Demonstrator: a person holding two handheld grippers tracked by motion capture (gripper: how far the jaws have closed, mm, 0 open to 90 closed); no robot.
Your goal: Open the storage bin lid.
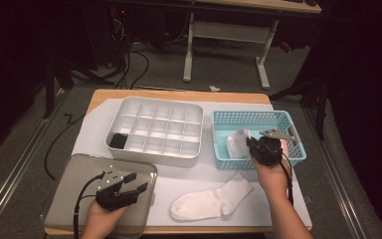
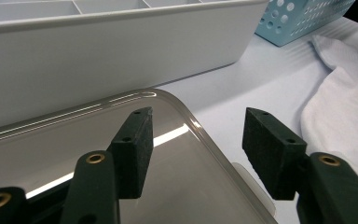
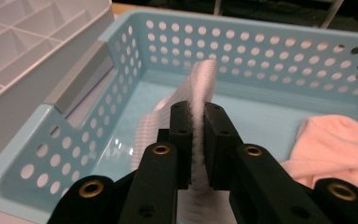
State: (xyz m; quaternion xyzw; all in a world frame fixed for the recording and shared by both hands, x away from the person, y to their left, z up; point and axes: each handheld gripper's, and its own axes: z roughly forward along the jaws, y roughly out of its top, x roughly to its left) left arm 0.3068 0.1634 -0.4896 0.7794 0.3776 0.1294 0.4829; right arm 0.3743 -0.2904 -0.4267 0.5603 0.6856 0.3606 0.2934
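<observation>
Here, white sock (image 3: 200, 88) in right tool (image 3: 196, 140).

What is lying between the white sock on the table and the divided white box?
Nothing: in the high view, bare white table cover separates the sock from the box.

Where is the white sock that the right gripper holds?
In the high view, the white sock hangs in the right gripper over the blue basket, at the table's right, beside the pink cloth.

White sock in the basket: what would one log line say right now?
right hand-held gripper: shut on white sock | over blue basket | left hand-held gripper: open, empty
</observation>
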